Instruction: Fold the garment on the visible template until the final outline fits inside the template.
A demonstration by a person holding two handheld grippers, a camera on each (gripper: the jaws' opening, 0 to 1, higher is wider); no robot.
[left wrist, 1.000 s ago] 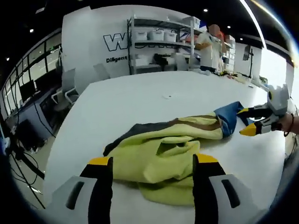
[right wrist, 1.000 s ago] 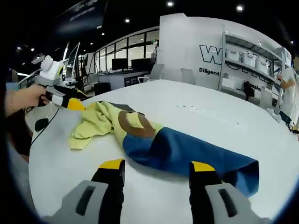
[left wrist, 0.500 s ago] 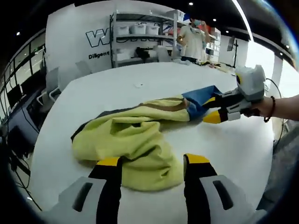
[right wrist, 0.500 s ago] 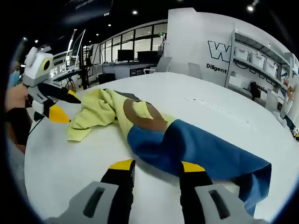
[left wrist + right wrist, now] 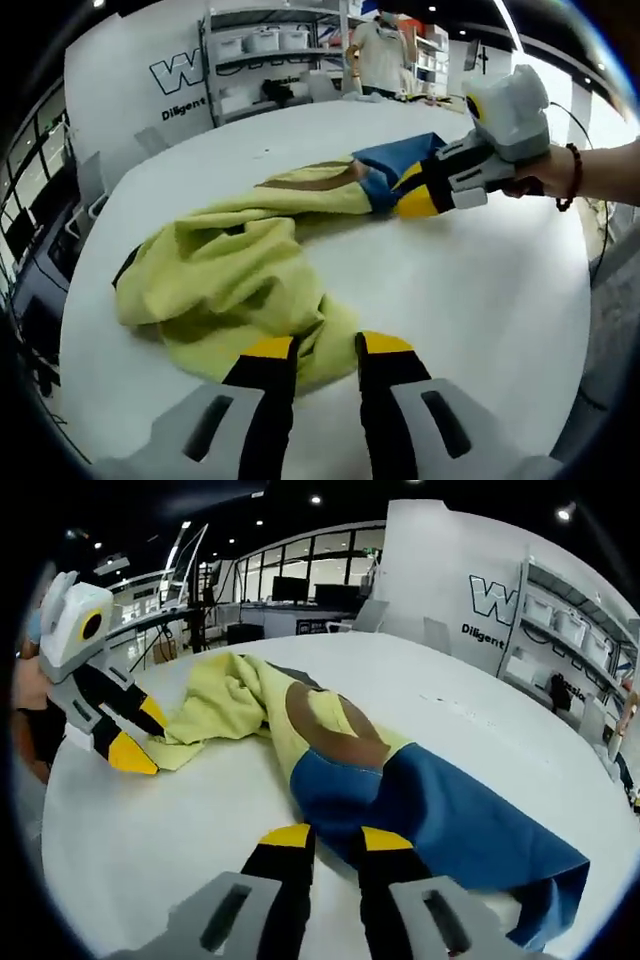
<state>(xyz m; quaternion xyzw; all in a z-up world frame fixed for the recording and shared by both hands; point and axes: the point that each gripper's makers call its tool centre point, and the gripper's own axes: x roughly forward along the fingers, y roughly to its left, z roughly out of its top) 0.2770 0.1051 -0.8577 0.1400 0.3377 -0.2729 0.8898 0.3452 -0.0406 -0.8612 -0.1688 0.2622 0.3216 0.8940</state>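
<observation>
both grippers have closed in on the cloth over the last second, and their jaws have narrowed a lot from the wide spread they had before. the left gripper (image 5: 325, 350) now sits right at the near edge of the crumpled yellow-green, brown and blue fabric garment (image 5: 240, 270), jaws down to a slim gap with a fold of the yellow part between the tips; can't tell if it's actually pinched yet. the right gripper (image 5: 335, 837) is the same story at the blue end (image 5: 450, 815), jaws narrow, tips at the hem. the garment lies bunched in a long strip across the round white surface (image 5: 480, 290). from the left gripper view the right gripper (image 5: 415, 195) reaches in, held by a hand (image 5: 530, 180) with a bead bracelet. shelving with bins (image 5: 265, 45) stands at the back wall.
</observation>
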